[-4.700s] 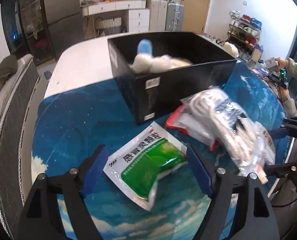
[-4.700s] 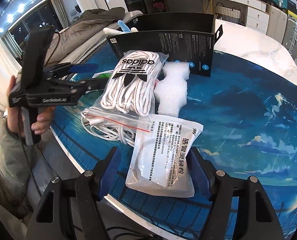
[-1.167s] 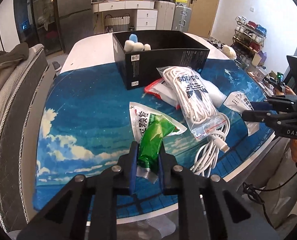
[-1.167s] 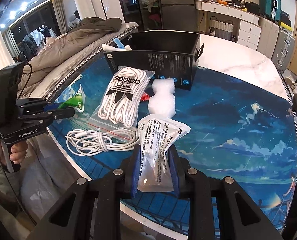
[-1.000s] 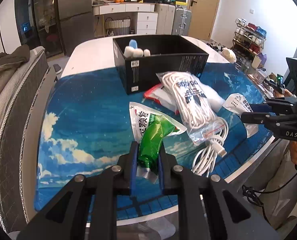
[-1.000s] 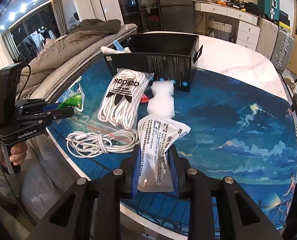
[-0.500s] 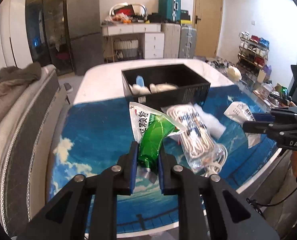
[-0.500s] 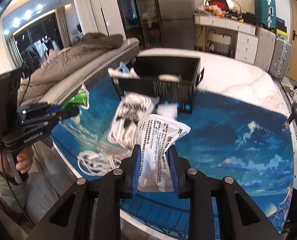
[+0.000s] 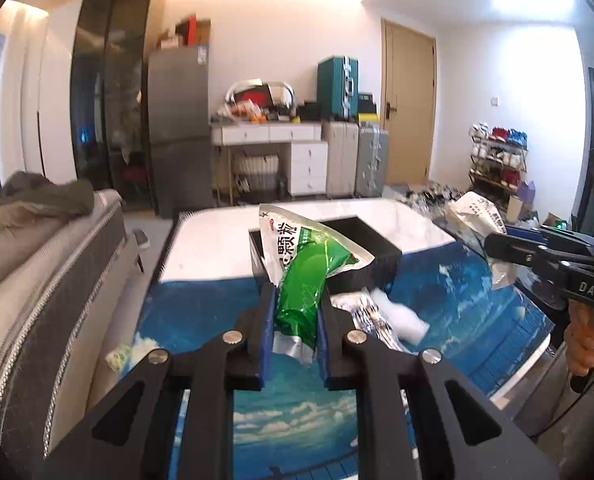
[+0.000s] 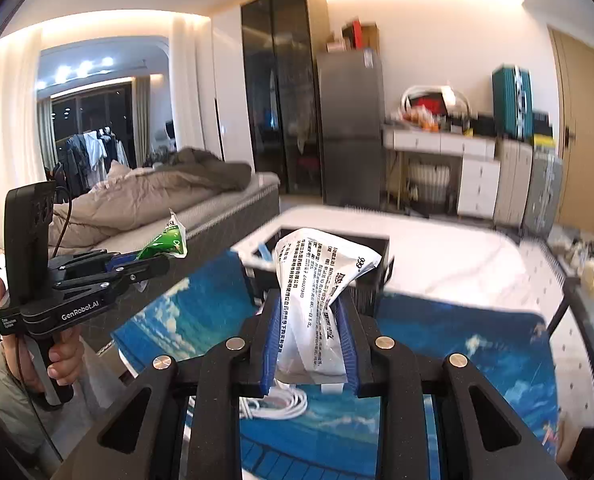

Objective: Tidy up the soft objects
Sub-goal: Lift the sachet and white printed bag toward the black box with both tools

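While my left tool (image 9: 295, 322) clamps the green packet (image 9: 303, 280) and my right tool (image 10: 309, 340) clamps the white packet (image 10: 317, 304), both held above the desk (image 9: 201, 320), I should carry them level over the black box (image 9: 371, 250) before releasing.

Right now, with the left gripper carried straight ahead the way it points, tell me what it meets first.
Most likely the black box. The left gripper, shut on the green packet, points over the blue mat at the box's near wall. The packet's front end would probably touch first, though depth is hard to judge here.
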`<state>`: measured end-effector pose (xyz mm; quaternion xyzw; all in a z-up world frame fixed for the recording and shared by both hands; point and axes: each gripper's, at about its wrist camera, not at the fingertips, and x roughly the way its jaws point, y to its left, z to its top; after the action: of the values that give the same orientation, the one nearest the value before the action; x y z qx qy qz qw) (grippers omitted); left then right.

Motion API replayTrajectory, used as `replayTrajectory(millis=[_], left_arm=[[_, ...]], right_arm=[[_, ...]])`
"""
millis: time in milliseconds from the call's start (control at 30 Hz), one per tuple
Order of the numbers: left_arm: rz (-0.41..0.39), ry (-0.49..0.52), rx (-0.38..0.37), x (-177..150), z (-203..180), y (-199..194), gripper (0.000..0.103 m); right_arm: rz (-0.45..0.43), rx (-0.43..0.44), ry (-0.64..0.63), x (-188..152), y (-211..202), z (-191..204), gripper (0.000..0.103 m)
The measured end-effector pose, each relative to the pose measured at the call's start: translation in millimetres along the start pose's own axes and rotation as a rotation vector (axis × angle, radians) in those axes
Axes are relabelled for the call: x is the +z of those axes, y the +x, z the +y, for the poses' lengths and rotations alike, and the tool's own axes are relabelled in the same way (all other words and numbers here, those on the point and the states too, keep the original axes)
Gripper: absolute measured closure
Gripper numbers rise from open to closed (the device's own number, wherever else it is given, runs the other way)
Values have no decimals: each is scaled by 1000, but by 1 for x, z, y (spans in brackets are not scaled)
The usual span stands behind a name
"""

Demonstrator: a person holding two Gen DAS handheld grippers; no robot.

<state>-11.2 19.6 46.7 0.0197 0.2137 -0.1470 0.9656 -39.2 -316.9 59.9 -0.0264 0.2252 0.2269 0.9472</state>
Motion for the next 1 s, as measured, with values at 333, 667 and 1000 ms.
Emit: replayTrajectory(millis=[333, 667, 1000], left_arm=[[-57, 18, 13, -6, -8, -14, 87], [-65, 0, -13, -4, -5, -14, 87], [-63, -35, -56, 6, 0, -7, 87]], right_arm=[[-99, 5, -35, -2, -18, 12, 76], [-120, -20, -27, -7, -27, 6, 76], [-127, -34, -16, 3, -23, 6, 76]])
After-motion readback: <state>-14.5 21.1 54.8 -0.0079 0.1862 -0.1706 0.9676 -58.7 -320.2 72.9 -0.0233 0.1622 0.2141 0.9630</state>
